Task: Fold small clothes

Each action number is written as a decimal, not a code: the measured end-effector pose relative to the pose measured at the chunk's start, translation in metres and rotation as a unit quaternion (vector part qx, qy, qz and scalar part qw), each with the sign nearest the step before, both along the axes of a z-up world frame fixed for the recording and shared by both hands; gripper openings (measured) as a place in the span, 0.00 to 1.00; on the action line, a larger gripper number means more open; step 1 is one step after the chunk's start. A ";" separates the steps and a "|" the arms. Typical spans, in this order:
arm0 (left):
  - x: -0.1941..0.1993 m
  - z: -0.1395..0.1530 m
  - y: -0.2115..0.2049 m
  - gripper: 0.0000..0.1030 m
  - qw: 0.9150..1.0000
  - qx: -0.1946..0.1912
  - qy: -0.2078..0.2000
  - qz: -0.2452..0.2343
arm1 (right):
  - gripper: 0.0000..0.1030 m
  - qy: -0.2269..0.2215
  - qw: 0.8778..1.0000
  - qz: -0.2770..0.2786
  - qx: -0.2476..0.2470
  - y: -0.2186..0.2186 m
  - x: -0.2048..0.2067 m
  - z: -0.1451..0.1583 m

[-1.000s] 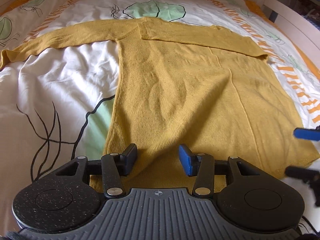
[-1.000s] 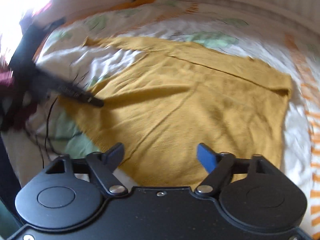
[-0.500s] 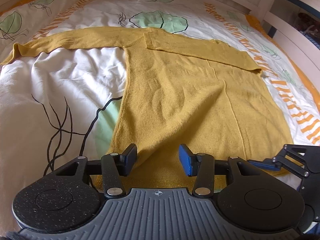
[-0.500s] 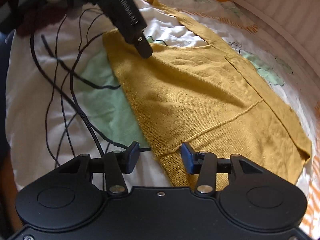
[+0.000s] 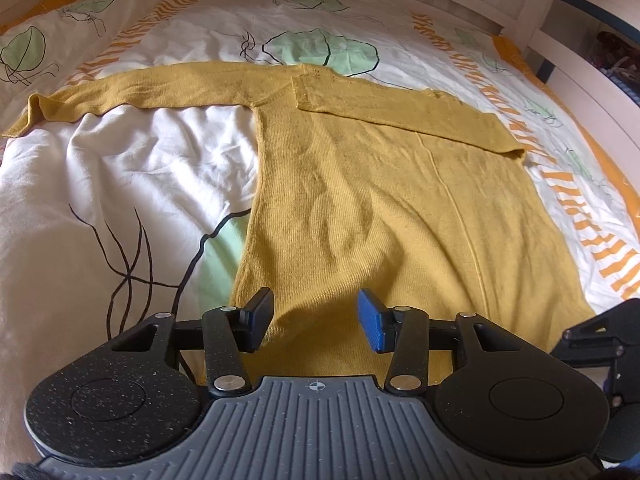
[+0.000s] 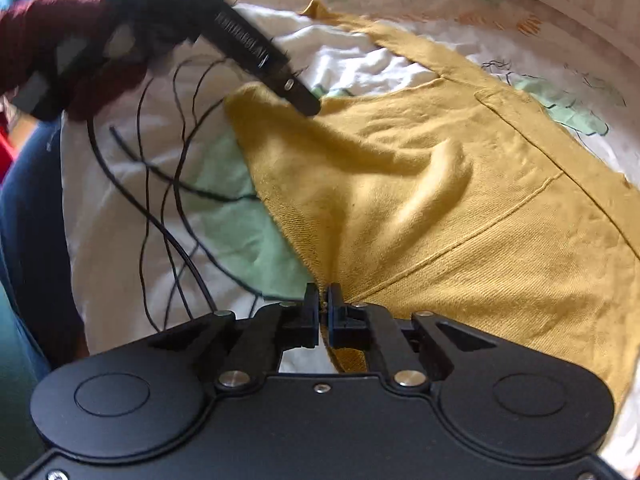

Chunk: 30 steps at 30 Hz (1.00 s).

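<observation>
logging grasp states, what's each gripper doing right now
left gripper: open, holding nothing, over the yellow sweater hem.
right gripper: closed on the sweater's hem.

My left gripper (image 5: 316, 320) hovers low with fingers (image 5: 374, 322) spread apart; my right gripper (image 6: 324, 312) has its fingers pinched together

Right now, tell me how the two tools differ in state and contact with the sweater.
The left tool is open, its fingers apart over the yellow sweater hem, gripping nothing. The right tool is shut, pinching the hem's edge, and the knit bunches into a raised fold ahead of it. Both sit at the sweater's bottom hem on the bedspread.
</observation>
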<state>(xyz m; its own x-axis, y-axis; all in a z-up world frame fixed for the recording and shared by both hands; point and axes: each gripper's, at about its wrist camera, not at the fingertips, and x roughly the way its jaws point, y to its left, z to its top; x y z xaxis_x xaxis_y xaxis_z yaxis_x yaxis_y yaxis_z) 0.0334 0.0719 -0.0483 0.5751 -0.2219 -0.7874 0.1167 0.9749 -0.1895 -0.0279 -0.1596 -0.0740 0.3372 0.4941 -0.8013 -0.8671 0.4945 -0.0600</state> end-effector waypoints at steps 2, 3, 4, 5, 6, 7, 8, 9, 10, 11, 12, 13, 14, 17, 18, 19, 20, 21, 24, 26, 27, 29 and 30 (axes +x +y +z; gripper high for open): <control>0.004 -0.002 0.001 0.44 1.000 0.002 0.002 0.003 | 0.15 0.006 1.000 -0.006 0.002 0.000 0.001 -0.006; 0.006 -0.003 0.001 0.44 1.000 0.003 0.003 0.006 | 0.20 0.007 1.000 -0.009 0.010 0.000 0.002 -0.006; 0.008 -0.004 0.002 0.44 1.000 0.001 0.004 0.010 | 0.21 0.007 1.000 -0.014 0.019 -0.001 0.002 -0.006; 0.009 -0.005 0.003 0.44 1.000 -0.001 0.004 0.013 | 0.25 0.012 1.000 -0.015 0.025 -0.002 0.002 -0.004; 0.011 -0.006 0.004 0.44 1.000 -0.003 0.006 0.015 | 0.33 0.016 0.999 -0.018 0.031 -0.002 0.002 -0.003; 0.013 -0.009 0.004 0.44 1.000 -0.003 0.009 0.017 | 0.48 0.021 0.999 -0.022 0.039 -0.004 0.002 0.000; 0.016 -0.011 0.004 0.44 1.000 -0.002 0.013 0.018 | 0.55 0.027 0.998 -0.027 0.049 -0.006 0.003 0.002; 0.019 -0.015 0.004 0.44 1.000 -0.002 0.019 0.019 | 0.55 0.034 0.997 -0.033 0.061 -0.008 0.005 0.005; 0.021 -0.019 0.003 0.44 0.999 -0.002 0.025 0.020 | 0.55 0.040 0.996 -0.041 0.071 -0.012 0.006 0.008; 0.023 -0.023 0.003 0.44 0.999 -0.003 0.030 0.019 | 0.55 0.043 0.995 -0.050 0.080 -0.014 0.009 0.010; 0.025 -0.027 0.002 0.44 0.999 0.001 0.037 0.016 | 0.55 0.044 0.993 -0.059 0.089 -0.016 0.012 0.013; 0.025 -0.033 0.001 0.44 0.999 0.010 0.049 0.014 | 0.55 0.046 0.992 -0.068 0.097 -0.018 0.016 0.014; 0.025 -0.036 0.001 0.44 0.998 0.017 0.058 0.009 | 0.55 0.046 0.991 -0.076 0.103 -0.019 0.020 0.015; 0.020 -0.035 0.007 0.44 0.998 0.021 0.066 0.005 | 0.57 0.042 0.988 -0.100 0.113 -0.024 0.032 0.017; 0.019 -0.034 0.009 0.44 0.997 0.021 0.069 0.007 | 0.57 0.040 0.987 -0.108 0.115 -0.025 0.036 0.017; 0.018 -0.034 0.011 0.44 0.997 0.018 0.070 0.010 | 0.59 0.039 0.985 -0.115 0.118 -0.026 0.041 0.016; 0.018 -0.034 0.013 0.44 0.997 0.014 0.072 0.013 | 0.60 0.038 0.984 -0.124 0.121 -0.026 0.046 0.015; 0.017 -0.033 0.014 0.44 0.997 0.010 0.071 0.014 | 0.61 0.038 0.983 -0.133 0.124 -0.027 0.051 0.012; 0.017 -0.031 0.014 0.45 0.998 0.002 0.065 0.017 | 0.67 0.046 0.979 -0.157 0.123 -0.024 0.066 0.001; 0.018 -0.028 0.018 0.50 0.998 -0.022 0.059 0.019 | 0.75 0.055 0.978 -0.169 0.112 -0.021 0.072 -0.009; 0.018 -0.028 0.021 0.56 0.997 -0.038 0.058 0.021 | 0.77 0.056 0.977 -0.171 0.112 -0.020 0.072 -0.012; 0.022 -0.025 0.028 0.65 0.994 -0.082 0.060 0.031 | 0.94 0.055 0.979 -0.160 0.113 -0.019 0.069 -0.013; 0.023 -0.023 0.031 0.68 0.993 -0.099 0.058 0.037 | 0.98 0.058 0.980 -0.154 0.111 -0.017 0.067 -0.013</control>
